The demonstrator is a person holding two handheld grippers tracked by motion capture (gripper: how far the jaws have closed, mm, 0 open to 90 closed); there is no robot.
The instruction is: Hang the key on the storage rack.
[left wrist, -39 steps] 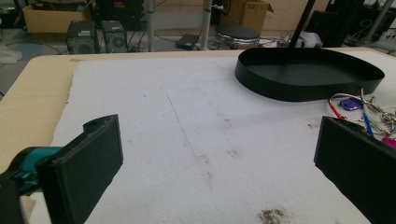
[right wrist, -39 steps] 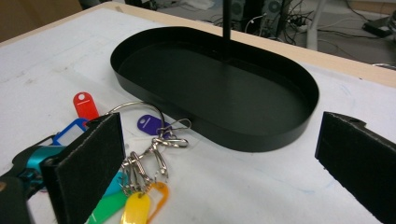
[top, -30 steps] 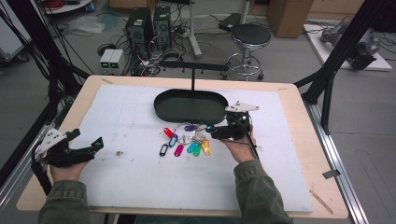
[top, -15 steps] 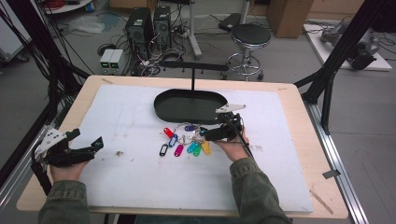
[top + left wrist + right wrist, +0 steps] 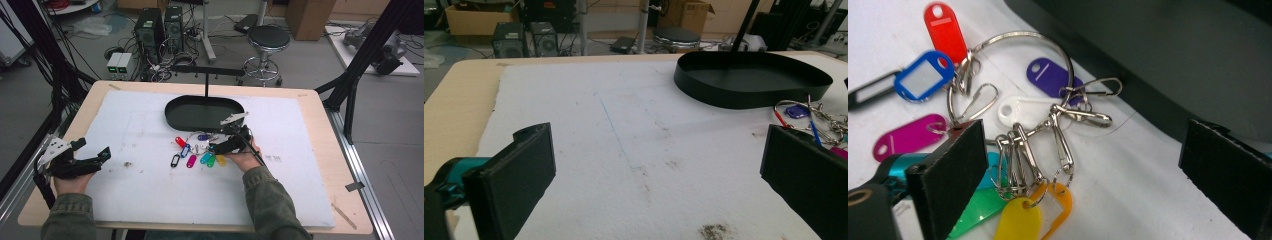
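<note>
Right tool (image 5: 1083,170), released, straddles the key ring (image 5: 1013,75); its left jaw hides the teal tag.

The right gripper (image 5: 1083,165) hangs with jaws wide apart over a key ring (image 5: 1018,60) carrying snap hooks (image 5: 1063,145) and coloured key tags (image 5: 923,75).

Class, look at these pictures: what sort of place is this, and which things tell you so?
Probably a robotics lab or workshop. Black desktop computer towers stand on the floor amid tangled cables, black metal camera-rig struts frame the foam-covered wooden table, and a round black stool stands behind.
</note>
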